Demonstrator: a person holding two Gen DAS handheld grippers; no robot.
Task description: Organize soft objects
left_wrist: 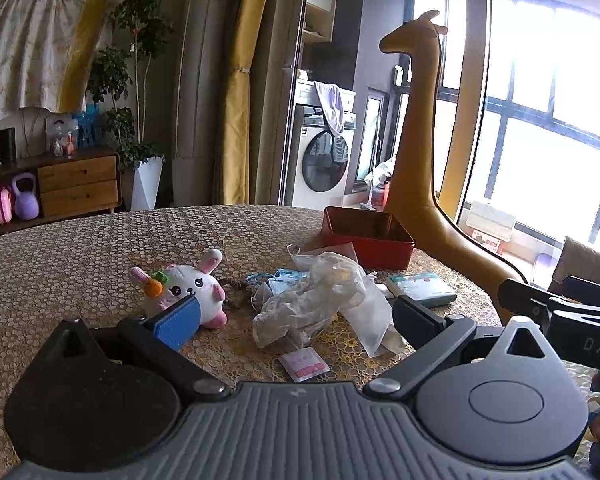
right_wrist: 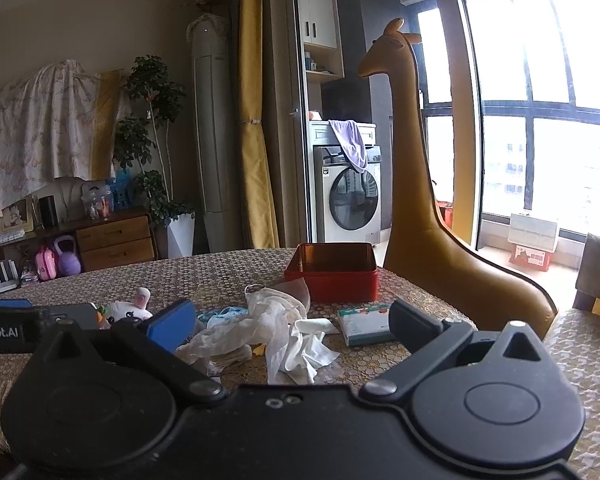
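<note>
A white plush bunny with pink ears lies on the round table, just beyond my left gripper's blue left finger. A crumpled clear plastic bag and white cloth lie in the table's middle, between the fingers of my open, empty left gripper. My right gripper is open and empty above the same white cloth. The bunny shows at the left in the right wrist view. An open red box stands behind the pile; it also shows in the right wrist view.
A tissue pack lies right of the pile. A small pink sachet lies near the front. Blue mask packets sit behind the bag. A tall tan giraffe figure stands by the table's far right edge.
</note>
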